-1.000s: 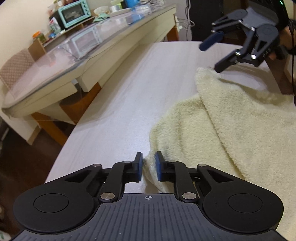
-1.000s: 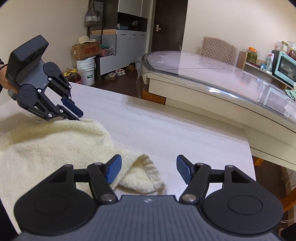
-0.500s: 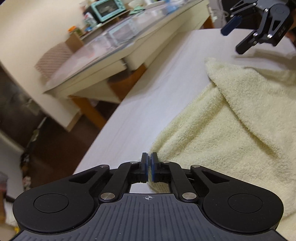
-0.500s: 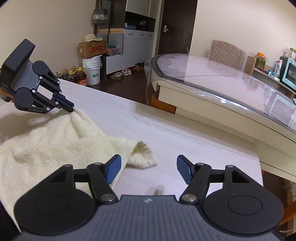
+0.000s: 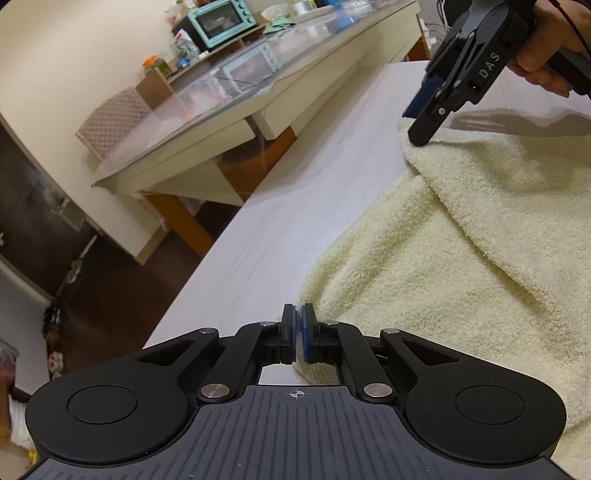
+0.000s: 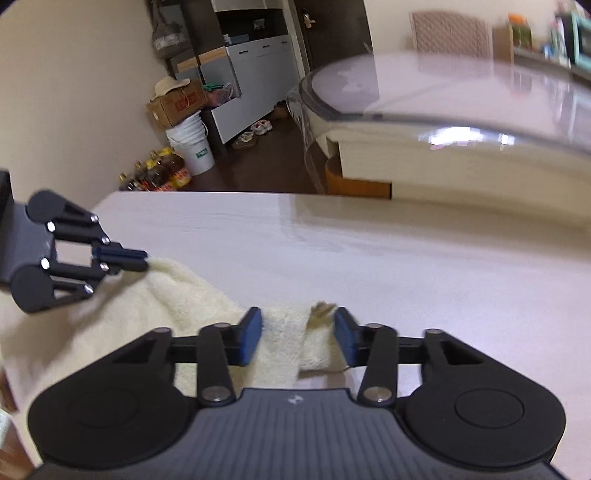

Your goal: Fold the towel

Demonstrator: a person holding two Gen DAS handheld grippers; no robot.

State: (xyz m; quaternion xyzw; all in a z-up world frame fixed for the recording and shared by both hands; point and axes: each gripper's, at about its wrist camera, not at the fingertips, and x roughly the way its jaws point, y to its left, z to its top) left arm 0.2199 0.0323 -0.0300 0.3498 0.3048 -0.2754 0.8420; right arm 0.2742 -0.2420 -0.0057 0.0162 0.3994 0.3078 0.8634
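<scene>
A cream towel (image 5: 461,258) lies rumpled on the pale wooden table (image 5: 295,184). My left gripper (image 5: 297,332) is shut on one of its corners near the table's edge. In the right wrist view that gripper (image 6: 142,260) holds the corner slightly raised at the left. My right gripper (image 6: 298,339) straddles another folded corner of the towel (image 6: 192,295). Its jaws are closing, the cloth fills most of the gap, and a sliver of space shows at the right pad. From the left wrist view the right gripper (image 5: 421,129), held by a hand (image 5: 546,55), tips down onto the far corner.
A glass-topped table (image 5: 221,110) stands across a narrow gap of dark floor, with a teal toaster oven (image 5: 218,22) and a quilted chair (image 5: 118,114) behind it. A white bucket (image 6: 192,144), bottles (image 6: 159,173) and a cardboard box sit by the wall.
My left gripper closed on its towel corner and drew it along. The right gripper came down from above the table onto the other corner, and its jaws narrowed around the cloth.
</scene>
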